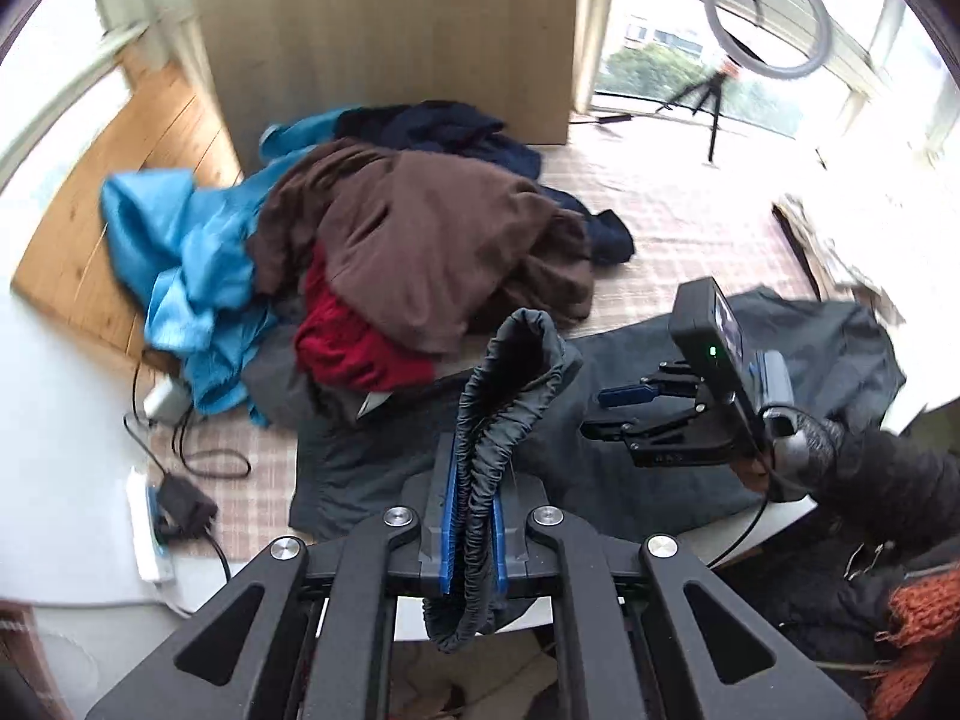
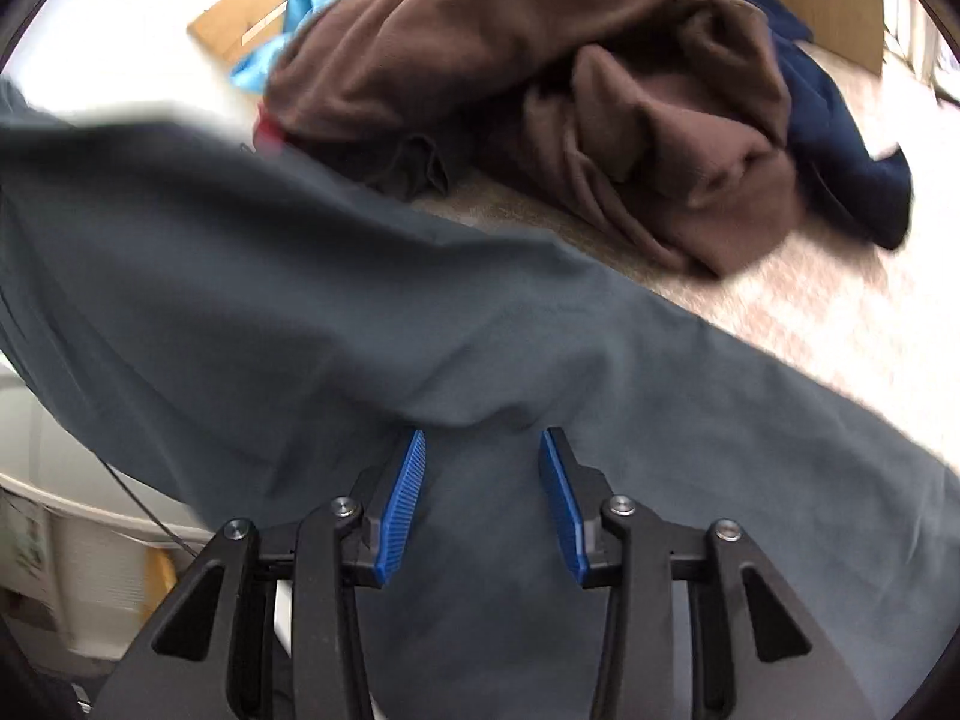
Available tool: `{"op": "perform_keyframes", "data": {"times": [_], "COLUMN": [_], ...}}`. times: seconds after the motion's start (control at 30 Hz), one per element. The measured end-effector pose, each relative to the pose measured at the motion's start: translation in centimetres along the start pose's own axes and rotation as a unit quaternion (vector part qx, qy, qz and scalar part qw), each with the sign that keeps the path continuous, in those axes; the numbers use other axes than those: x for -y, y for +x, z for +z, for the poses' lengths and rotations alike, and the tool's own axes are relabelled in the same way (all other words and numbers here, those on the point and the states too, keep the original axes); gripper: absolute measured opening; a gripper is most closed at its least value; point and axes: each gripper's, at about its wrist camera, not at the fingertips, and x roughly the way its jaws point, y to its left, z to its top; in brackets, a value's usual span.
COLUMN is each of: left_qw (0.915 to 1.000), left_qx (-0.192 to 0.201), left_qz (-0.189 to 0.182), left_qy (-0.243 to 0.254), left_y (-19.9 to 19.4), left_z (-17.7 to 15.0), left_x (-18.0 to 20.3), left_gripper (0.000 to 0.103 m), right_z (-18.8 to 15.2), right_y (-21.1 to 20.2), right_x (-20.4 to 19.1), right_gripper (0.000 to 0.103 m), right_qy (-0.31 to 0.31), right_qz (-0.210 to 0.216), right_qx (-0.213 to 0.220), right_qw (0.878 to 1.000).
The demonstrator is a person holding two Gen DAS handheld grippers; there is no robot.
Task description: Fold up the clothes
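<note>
While the left gripper (image 1: 474, 516) pinches the elastic waistband (image 1: 516, 372) of the dark grey trousers (image 1: 630, 432), its blue fingers (image 1: 447, 516) are clamped tight on the gathered band, which loops up above them and hangs down below. Rest of the trousers lies spread over the checked cover (image 1: 690, 210) of the bed, partly draped off the near edge. Right gripper (image 1: 618, 414) seen from the left wrist view, held by a gloved hand (image 1: 798, 444) in a dark sleeve, above the trouser fabric. Right wrist view: right gripper (image 2: 483, 498) fingers (image 2: 402, 504) stand apart, nothing between the pads, grey trouser cloth (image 2: 360, 312) directly beneath them; contact with the cloth unclear. Behind the trousers a heap: brown garment (image 1: 420, 228) on top, red knit (image 1: 354, 342) under it, light blue garment (image 1: 192, 258) to the left, navy garment (image 1: 456, 132) at the back. Power strip (image 1: 147, 534) and cables on the floor at left. Ring light (image 1: 768, 18) on a tripod by the window.
</note>
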Motion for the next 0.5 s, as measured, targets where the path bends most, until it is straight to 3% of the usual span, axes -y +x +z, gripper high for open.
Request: {"op": "perform_keyframes", "data": {"times": [0.07, 0.23, 0.5], "left_qw": [1.0000, 0.9992, 0.9945], "left_qx": [-0.005, -0.021, -0.082], "left_qz": [0.006, 0.024, 0.033], "left_qy": [-0.001, -0.023, -0.056], "left_y": [0.7, 2.9, 9.8], "left_z": [0.4, -0.3, -3.6], "left_x": [0.2, -1.9, -9.8], "left_gripper": [0.008, 0.008, 0.008], "right_z": [-0.3, -0.9, 1.6], "right_y": [-1.9, -3.8, 1.5], "right_x": [-0.3, -3.1, -7.4], "right_gripper": [0.040, 0.040, 0.040], "right_qy": [-0.005, -0.049, -0.076], "right_qz": [0.015, -0.003, -0.009], "right_qx": [0.017, 0.023, -0.015], "right_qw": [1.000, 0.999, 0.997]}}
